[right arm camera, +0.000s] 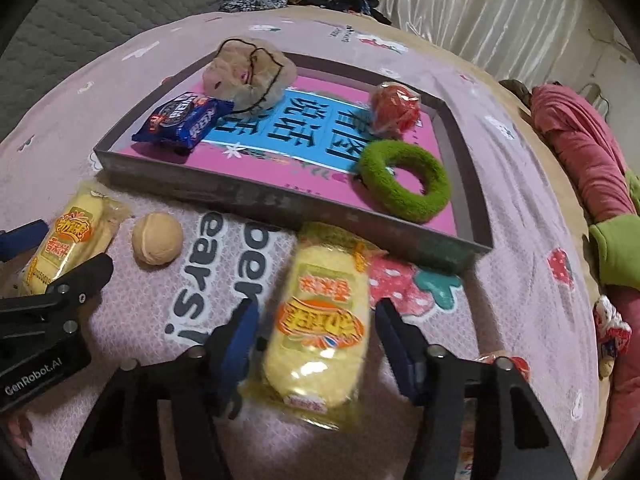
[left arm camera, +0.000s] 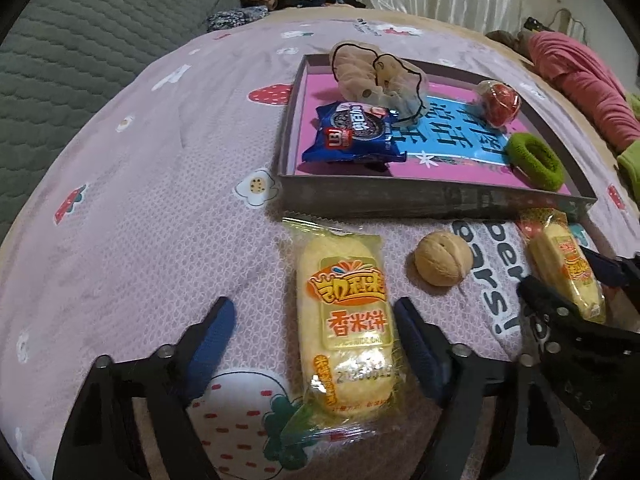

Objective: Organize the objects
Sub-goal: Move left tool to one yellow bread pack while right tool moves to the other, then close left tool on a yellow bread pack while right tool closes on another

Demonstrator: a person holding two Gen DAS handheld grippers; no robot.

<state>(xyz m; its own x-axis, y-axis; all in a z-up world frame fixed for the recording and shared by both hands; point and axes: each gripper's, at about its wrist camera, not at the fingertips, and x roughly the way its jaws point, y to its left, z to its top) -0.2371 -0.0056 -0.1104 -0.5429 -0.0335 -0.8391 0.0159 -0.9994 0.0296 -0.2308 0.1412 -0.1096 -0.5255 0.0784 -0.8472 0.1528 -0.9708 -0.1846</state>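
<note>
My left gripper is open, its blue pads either side of a yellow rice-cake packet lying on the pink bedspread. My right gripper is open around a second yellow rice-cake packet, which also shows in the left wrist view. A tan walnut-like ball lies between the packets; it also shows in the right wrist view. Behind them a grey box lid tray holds a blue cookie packet, a beige scrunchie, a red wrapped candy and a green hair ring.
The tray's front wall stands just beyond both packets. A pink garment and green cloth lie to the right. A grey quilted sofa is at the left, clothes piled at the back.
</note>
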